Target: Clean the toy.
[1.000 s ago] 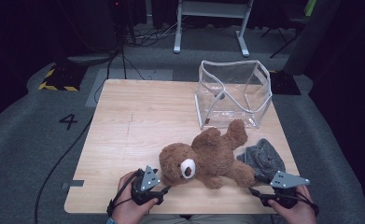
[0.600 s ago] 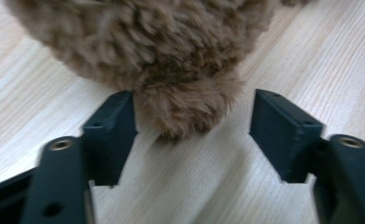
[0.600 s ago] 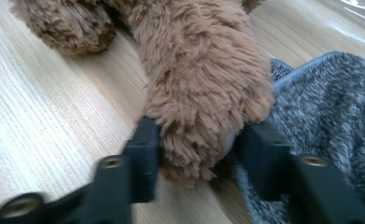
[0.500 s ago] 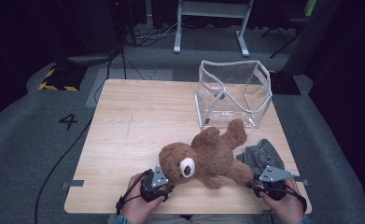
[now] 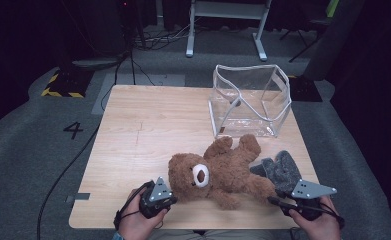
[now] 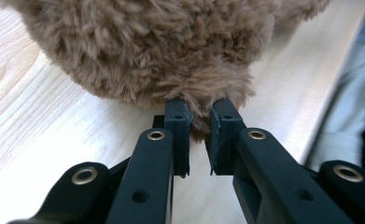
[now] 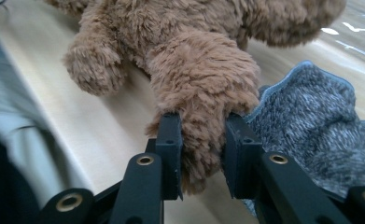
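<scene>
Brown teddy bear (image 5: 223, 170) — pinched by left tool (image 6: 200, 125) and right tool (image 7: 202, 140).

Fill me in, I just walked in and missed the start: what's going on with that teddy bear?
A person at a wooden table works a gripper in each hand on a brown teddy bear lying on its back. The left gripper has just been closing and pinches fur at the bear's head; the right gripper has just been closing and clamps one paw. A grey knit cloth lies beside the bear, and a clear bag stands open behind.
</scene>
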Action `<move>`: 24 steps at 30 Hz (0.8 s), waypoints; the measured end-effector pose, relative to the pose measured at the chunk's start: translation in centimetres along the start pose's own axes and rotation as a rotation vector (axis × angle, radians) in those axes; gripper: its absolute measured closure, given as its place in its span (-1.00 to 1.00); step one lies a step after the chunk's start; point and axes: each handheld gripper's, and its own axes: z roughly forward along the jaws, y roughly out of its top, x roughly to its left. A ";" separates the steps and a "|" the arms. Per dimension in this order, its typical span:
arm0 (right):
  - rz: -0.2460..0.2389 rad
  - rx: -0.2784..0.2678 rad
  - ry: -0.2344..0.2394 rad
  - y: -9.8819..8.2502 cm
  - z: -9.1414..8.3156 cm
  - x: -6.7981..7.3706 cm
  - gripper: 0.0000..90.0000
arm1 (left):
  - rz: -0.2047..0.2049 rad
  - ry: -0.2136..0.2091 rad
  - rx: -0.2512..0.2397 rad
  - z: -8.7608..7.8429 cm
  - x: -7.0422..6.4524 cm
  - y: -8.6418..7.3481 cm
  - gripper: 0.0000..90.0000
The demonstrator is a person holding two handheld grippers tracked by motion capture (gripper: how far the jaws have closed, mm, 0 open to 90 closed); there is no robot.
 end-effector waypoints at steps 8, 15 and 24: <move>0.013 -0.032 0.059 -0.2 -0.2 0.1 0.22 | -0.050 0.026 -0.006 -0.5 0.9 -0.7 0.66; 0.030 -0.150 -0.041 0.3 -1.1 -2.1 -0.18 | -0.070 0.046 -0.008 0.1 1.7 -1.1 0.59; 0.056 0.105 -0.167 -1.9 3.9 -6.9 -0.47 | -0.083 0.057 -0.095 -0.4 2.6 -1.5 -0.03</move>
